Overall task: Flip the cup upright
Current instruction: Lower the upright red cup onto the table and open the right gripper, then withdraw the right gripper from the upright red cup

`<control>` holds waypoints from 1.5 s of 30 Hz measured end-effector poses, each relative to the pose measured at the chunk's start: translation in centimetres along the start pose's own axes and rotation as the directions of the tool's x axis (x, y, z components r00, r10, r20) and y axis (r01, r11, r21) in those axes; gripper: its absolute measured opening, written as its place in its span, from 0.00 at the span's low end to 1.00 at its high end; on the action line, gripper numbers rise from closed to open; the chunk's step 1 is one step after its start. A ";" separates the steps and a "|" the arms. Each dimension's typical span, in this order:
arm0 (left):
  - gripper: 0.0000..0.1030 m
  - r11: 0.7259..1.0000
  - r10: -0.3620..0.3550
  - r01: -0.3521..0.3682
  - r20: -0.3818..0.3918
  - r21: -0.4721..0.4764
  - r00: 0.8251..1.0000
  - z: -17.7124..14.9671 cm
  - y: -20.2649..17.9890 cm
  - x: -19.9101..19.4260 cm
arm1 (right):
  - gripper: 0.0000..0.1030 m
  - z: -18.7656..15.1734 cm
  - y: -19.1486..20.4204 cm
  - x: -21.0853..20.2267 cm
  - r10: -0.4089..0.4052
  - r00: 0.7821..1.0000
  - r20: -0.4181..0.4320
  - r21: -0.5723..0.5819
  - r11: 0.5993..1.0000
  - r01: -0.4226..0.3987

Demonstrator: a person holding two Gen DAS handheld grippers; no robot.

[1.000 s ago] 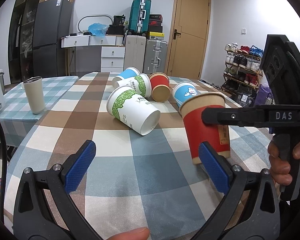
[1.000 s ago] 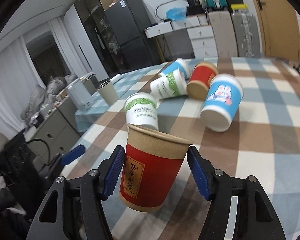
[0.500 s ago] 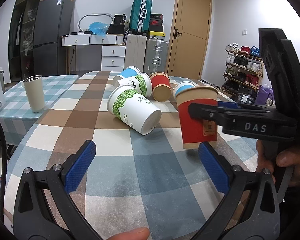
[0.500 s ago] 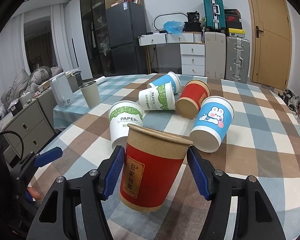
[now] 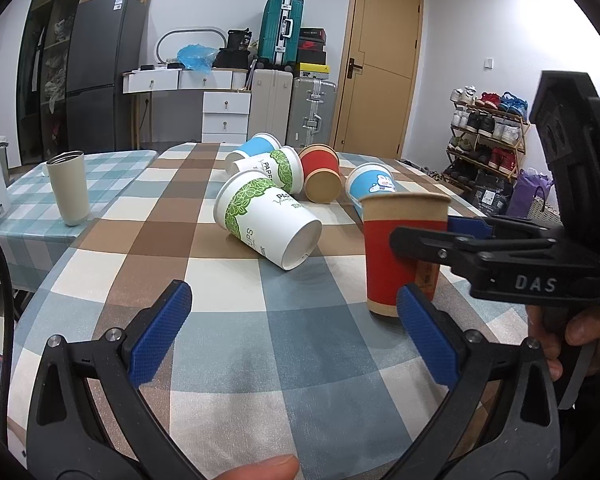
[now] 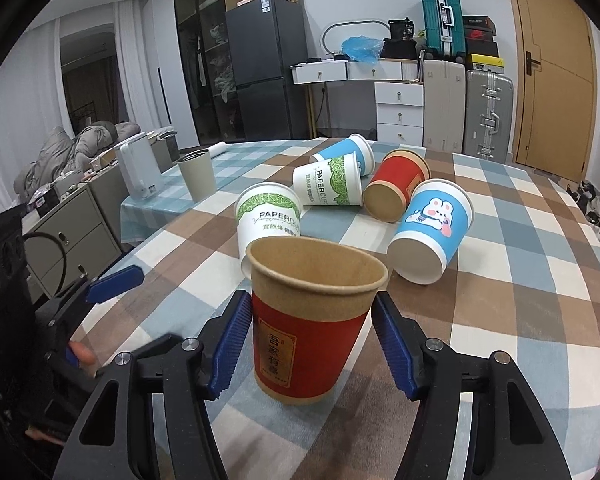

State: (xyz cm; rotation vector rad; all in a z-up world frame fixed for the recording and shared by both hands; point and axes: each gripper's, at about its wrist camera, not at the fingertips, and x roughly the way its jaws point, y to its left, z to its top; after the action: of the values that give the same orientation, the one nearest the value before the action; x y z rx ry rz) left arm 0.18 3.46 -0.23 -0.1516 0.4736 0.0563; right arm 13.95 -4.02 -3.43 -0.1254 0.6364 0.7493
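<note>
1. My right gripper [image 6: 312,344] has its blue ribbed pads on both sides of the red paper cup with a kraft-brown rim [image 6: 306,320]; both pads touch the cup wall, so it's clamped on the cup.
2. The cup is upright, mouth up, base on or just at the checked tablecloth [image 6: 520,280]; can't tell from either view whether it is fully seated.
3. From the left wrist view the same cup [image 5: 400,256] stands at the right, with the right gripper's black finger across its front.
4. My left gripper [image 5: 296,332] is spread wide, nothing between the pads, hovering low over the cloth near the cup.
5. 5 other paper cups lie on their sides behind it: a white cup with green leaf print [image 6: 270,216] closest, a second white-and-green cup [image 6: 328,184], a blue cup with a rabbit picture [image 6: 432,228], a red cup with its brown base facing me [image 6: 396,188], and a blue-and-white cup [image 6: 346,150] furthest back.
6. A beige metal tumbler [image 5: 69,188] stands upright on the adjoining table, well apart from the cups.
</note>
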 end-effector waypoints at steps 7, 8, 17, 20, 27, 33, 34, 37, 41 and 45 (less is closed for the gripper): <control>0.99 1.000 0.000 0.000 0.000 -0.001 1.000 0.0 0.0 0.0 | 0.60 -1.4 0.8 -1.1 -0.006 1.000 0.020 -0.074 0.997 0.007; 0.99 1.000 0.000 0.000 0.000 0.000 1.000 0.0 0.0 0.0 | 0.60 -1.5 0.9 -1.1 -0.019 0.999 0.035 -0.081 0.997 0.021; 0.99 1.000 0.000 0.000 0.001 0.000 1.000 0.0 0.0 0.0 | 0.61 -1.9 1.6 -0.8 -0.054 0.996 0.065 -0.126 0.990 0.062; 0.99 1.000 -0.001 0.001 0.001 0.000 1.000 0.0 0.0 0.0 | 0.63 -1.9 1.3 -1.0 -0.032 0.997 0.074 -0.115 0.993 0.041; 0.99 1.000 -0.009 0.009 0.002 -0.002 1.000 0.0 -0.1 0.2 | 0.83 -2.2 -0.1 -2.4 0.032 0.990 0.136 -0.060 0.998 -0.024; 0.99 1.000 -0.026 0.026 0.008 0.001 1.000 0.0 -0.5 0.2 | 0.99 -2.7 -0.7 -4.1 0.057 0.980 0.189 -0.049 0.998 -0.049; 0.99 1.000 -0.028 0.028 0.010 0.002 1.000 0.0 -0.6 0.1 | 1.00 -2.9 -0.9 -4.3 0.056 0.980 0.191 -0.040 0.998 -0.050; 0.99 0.999 -0.037 0.036 0.012 0.006 0.999 0.0 -0.6 0.0 | 1.00 -3.3 -1.7 -4.8 0.060 0.979 0.197 -0.017 0.998 -0.058; 0.99 0.999 -0.048 0.047 0.016 0.011 0.999 0.0 -0.8 0.0 | 1.00 -3.7 -2.1 -5.4 0.064 0.975 0.212 -0.013 0.998 -0.063; 0.99 0.999 -0.052 0.051 0.018 0.014 0.998 -0.1 -0.9 -0.1 | 1.00 -4.3 -2.3 -6.3 0.075 0.969 0.237 -0.025 0.997 -0.071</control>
State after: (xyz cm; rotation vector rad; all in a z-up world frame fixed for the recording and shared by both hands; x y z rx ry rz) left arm 0.08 2.59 -0.14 -0.1496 0.4510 0.0041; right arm 9.92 -10.81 -3.49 -0.0267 0.4078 0.8261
